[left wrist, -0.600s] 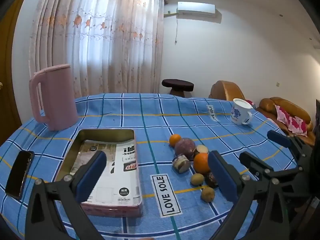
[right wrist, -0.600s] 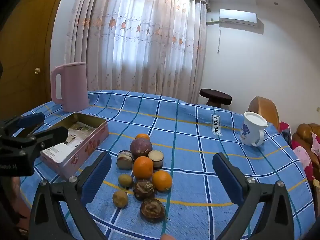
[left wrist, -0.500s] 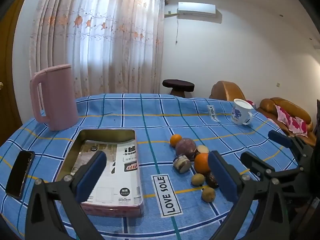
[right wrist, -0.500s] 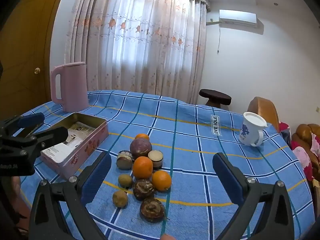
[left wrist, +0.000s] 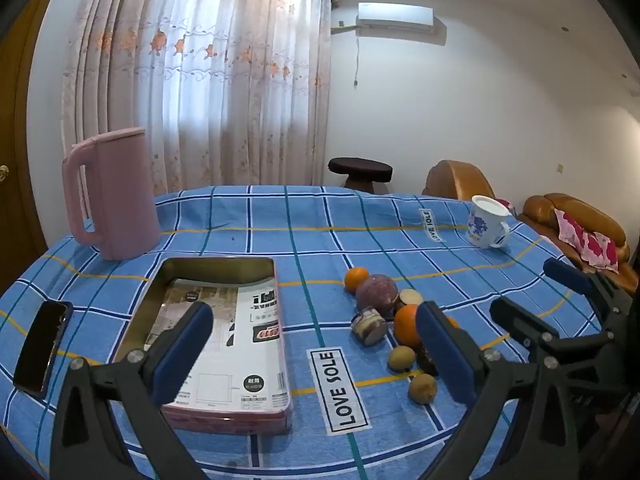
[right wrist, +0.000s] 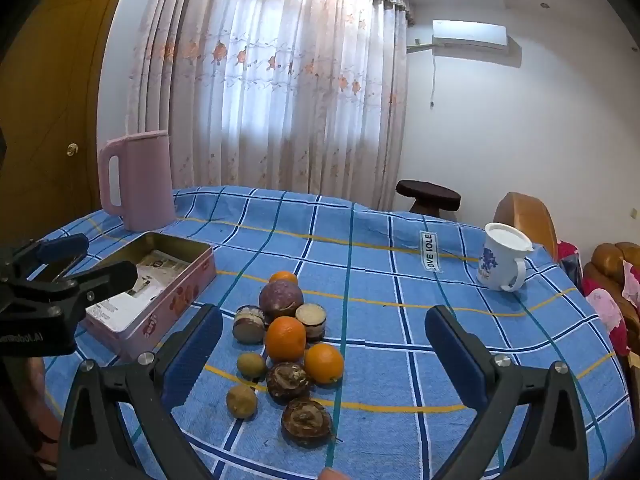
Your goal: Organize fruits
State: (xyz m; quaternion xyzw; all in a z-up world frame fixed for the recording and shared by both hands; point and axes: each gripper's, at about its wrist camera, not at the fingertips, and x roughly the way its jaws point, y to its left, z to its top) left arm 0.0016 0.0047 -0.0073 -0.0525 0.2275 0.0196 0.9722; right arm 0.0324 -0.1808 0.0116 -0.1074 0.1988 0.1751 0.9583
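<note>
"LOVE SOLE" on tablecloth label (left wrist: 339, 389)

On the table (right wrist: 460, 340) we find the fruits (right wrist: 286, 338) clustered at centre. At their nine o'clock sits the tin (right wrist: 160, 312), with the jug (right wrist: 138, 180) behind it at eleven. The mug (right wrist: 502, 258) stands at two o'clock, and the phone (left wrist: 42, 346) lies left of the tin.
</note>
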